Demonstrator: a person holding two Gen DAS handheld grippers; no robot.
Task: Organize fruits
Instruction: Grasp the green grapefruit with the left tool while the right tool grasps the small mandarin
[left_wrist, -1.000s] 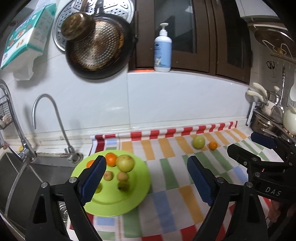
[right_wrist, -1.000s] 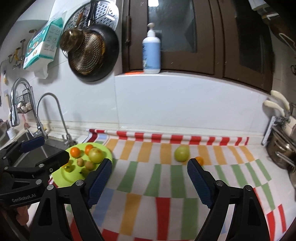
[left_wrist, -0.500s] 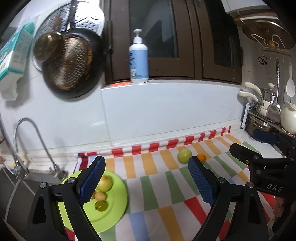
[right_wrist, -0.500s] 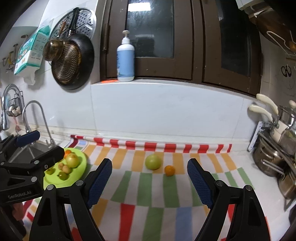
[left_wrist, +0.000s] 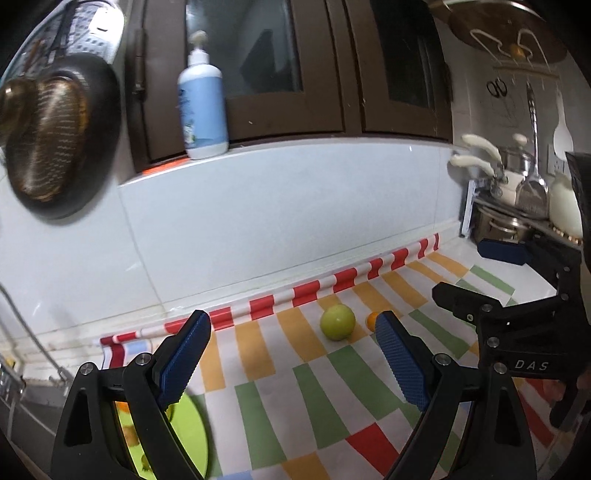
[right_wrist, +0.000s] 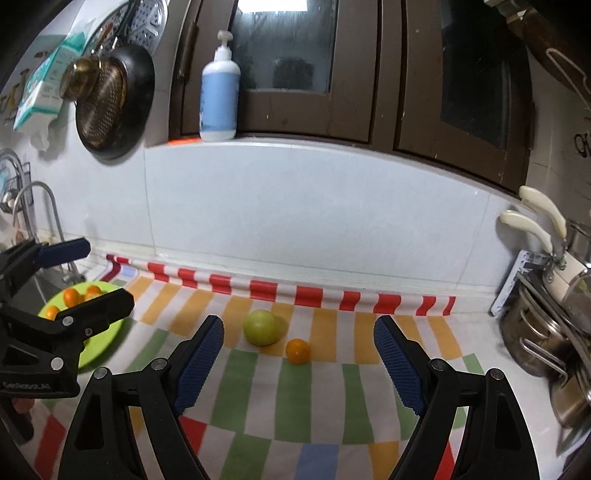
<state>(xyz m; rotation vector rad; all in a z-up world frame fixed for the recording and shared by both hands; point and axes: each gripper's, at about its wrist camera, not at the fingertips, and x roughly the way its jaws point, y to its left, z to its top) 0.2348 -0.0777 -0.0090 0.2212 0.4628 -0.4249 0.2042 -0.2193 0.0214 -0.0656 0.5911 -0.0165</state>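
Several fruits are already gathered on the green plate (right_wrist: 105, 341), while a green apple (right_wrist: 263, 327) and a small orange (right_wrist: 297, 351) are left on the table (right_wrist: 317, 398), both the left hand-held gripper (left_wrist: 291, 363) and the right hand-held gripper (right_wrist: 298, 363) being held wide and empty.

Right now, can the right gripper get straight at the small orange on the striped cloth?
Probably yes. The right gripper is open and empty, with the small orange ahead between its fingers. Only the green apple sits close beside it; the left gripper is off to the side.
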